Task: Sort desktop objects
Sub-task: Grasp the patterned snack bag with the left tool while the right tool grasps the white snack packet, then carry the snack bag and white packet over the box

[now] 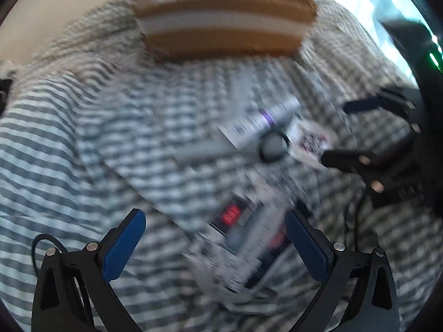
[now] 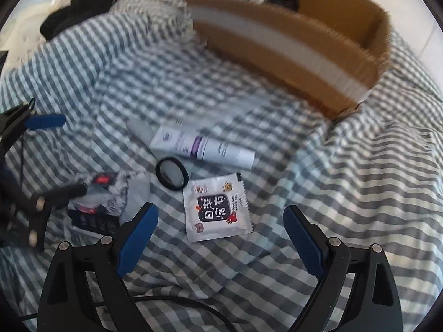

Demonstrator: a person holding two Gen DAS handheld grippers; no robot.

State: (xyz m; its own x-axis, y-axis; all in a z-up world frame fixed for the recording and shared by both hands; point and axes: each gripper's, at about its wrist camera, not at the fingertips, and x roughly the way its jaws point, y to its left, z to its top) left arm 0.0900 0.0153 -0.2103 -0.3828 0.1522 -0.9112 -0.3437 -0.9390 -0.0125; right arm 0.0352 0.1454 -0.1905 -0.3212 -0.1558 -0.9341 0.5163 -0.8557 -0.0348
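On a blue-and-white checked cloth (image 2: 332, 193) lie a white tube (image 2: 202, 146), a black ring (image 2: 171, 173), a white printed sachet (image 2: 218, 210) and a crumpled printed packet (image 2: 102, 202) with red marks. My right gripper (image 2: 221, 229) hangs open just above the sachet, which shows between its blue pads. My left gripper (image 1: 218, 238) is open wide over the crumpled packet (image 1: 243, 238); that view is blurred. Each gripper shows in the other's view: the left gripper (image 2: 74, 155) at the left edge, the right gripper (image 1: 335, 132) at the right by the sachet (image 1: 310, 138).
A cardboard box (image 2: 290, 41) with a few things inside stands at the back of the cloth. A black garment (image 2: 80, 5) lies at the far left. A black cable (image 2: 193, 304) runs under the right gripper. The cloth is rumpled into folds on the right.
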